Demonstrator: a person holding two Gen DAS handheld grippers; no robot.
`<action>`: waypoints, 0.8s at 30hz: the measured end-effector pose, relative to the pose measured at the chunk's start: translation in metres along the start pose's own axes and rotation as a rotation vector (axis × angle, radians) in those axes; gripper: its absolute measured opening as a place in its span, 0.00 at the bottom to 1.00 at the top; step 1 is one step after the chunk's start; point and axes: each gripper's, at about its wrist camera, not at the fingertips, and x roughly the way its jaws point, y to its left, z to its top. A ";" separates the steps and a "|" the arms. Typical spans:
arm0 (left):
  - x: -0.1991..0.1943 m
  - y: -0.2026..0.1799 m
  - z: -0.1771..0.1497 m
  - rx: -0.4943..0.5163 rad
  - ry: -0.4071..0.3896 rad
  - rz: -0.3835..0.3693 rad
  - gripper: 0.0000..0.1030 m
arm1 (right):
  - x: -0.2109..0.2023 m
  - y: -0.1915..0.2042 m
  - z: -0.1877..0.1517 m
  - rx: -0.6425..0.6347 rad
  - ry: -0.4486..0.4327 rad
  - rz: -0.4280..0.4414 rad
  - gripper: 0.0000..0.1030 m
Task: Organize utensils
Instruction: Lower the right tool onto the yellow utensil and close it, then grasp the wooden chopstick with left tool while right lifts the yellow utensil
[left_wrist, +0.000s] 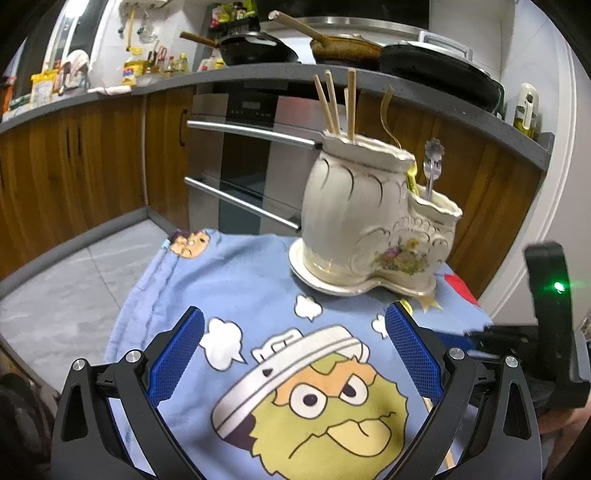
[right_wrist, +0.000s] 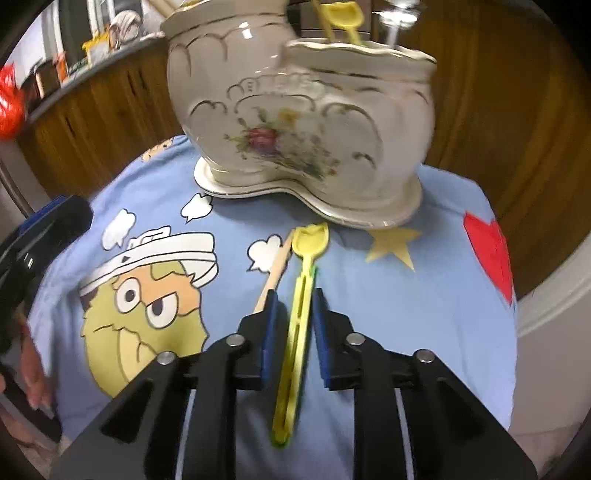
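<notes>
The yellow spoon (right_wrist: 301, 291) lies flat on the blue cloth (right_wrist: 388, 302), bowl at 12 o'clock toward the holder and handle running back to 6 o'clock, between the two pads of the right gripper (right_wrist: 294, 295). The jaws bracket the handle with a narrow gap showing on each side; the frame is blurred, so contact cannot be confirmed, and I judge the grip not yet made. To do this step well, the jaws should close squarely on the slotted handle about where they now stand, keep the spoon level on lifting, and carry the bowl clear of the holder's base before turning it down into the front pocket. A wooden stick (right_wrist: 275, 271) lies just beside the spoon at 10 o'clock, its near end hidden behind the left pad; it may be pinched or dragged along if the jaws close off-centre. The ceramic holder (right_wrist: 303, 122) stands on its saucer at 12 o'clock, near the spoon's bowl; its lower front pocket already holds another yellow spoon (right_wrist: 341, 16) and a metal fork (left_wrist: 433, 162), so the free opening is limited. The taller rear pocket carries chopsticks (left_wrist: 334, 101). The left gripper (left_wrist: 293, 334) hovers over the cloth at 9 o'clock of the work, jaws spread wide and holding nothing, clear of the path. The cloth is loose and may shift under the holder if snagged.
</notes>
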 end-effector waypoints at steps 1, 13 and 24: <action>0.003 -0.001 -0.003 0.007 0.015 -0.005 0.94 | 0.001 0.001 0.002 -0.005 0.000 -0.007 0.19; 0.001 -0.017 -0.014 0.093 0.046 -0.028 0.94 | -0.029 -0.022 -0.016 0.114 -0.135 0.118 0.10; 0.018 -0.080 -0.025 0.250 0.209 -0.041 0.91 | -0.077 -0.058 -0.027 0.155 -0.287 0.253 0.10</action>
